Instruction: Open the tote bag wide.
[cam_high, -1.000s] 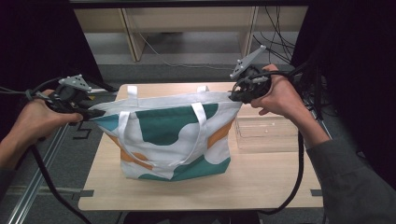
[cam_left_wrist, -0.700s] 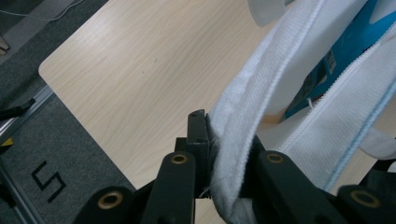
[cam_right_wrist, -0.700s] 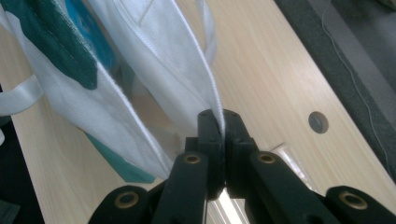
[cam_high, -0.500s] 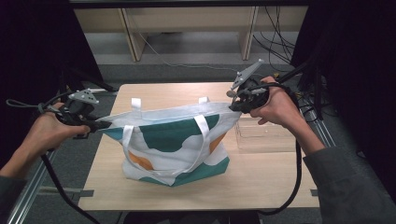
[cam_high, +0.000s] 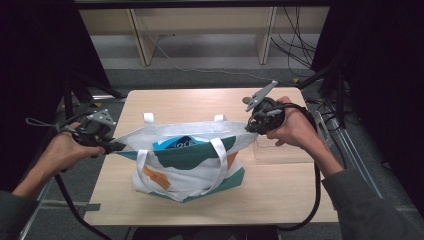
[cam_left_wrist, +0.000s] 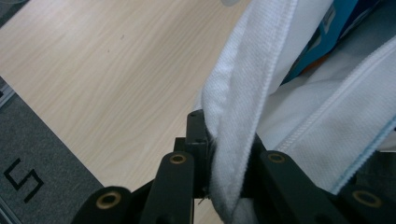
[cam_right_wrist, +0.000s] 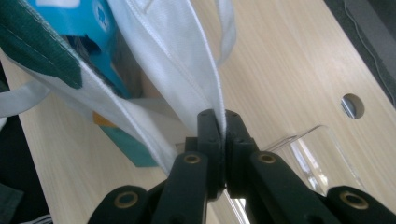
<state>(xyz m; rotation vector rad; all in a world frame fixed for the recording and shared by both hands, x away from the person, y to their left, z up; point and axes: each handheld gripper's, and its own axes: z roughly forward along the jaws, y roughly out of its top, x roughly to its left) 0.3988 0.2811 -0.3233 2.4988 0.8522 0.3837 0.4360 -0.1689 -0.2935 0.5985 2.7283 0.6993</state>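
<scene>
A white tote bag (cam_high: 187, 165) with green and orange shapes stands on the wooden table (cam_high: 200, 102), its mouth stretched open. Inside lies a blue packet (cam_high: 175, 143), also seen as the blue packet (cam_right_wrist: 95, 28) in the right gripper view. My left gripper (cam_high: 119, 147) is shut on the bag's left rim, and the white hem (cam_left_wrist: 238, 126) sits pinched between its jaws. At the bag's right end my right gripper (cam_high: 248, 127) is shut on the rim (cam_right_wrist: 212, 100). Two white handles (cam_high: 218, 150) hang over the bag's sides.
A clear plastic box (cam_high: 280, 150) lies on the table just right of the bag, under my right hand; the clear plastic box (cam_right_wrist: 317, 154) also appears beyond the right jaws. Cables trail off both grippers. A shelf unit (cam_high: 200, 25) stands behind the table.
Both grippers have come down with the bag's rim, so the bag has sunk onto the table and sags. Its mouth has opened wider, showing the blue packet.
</scene>
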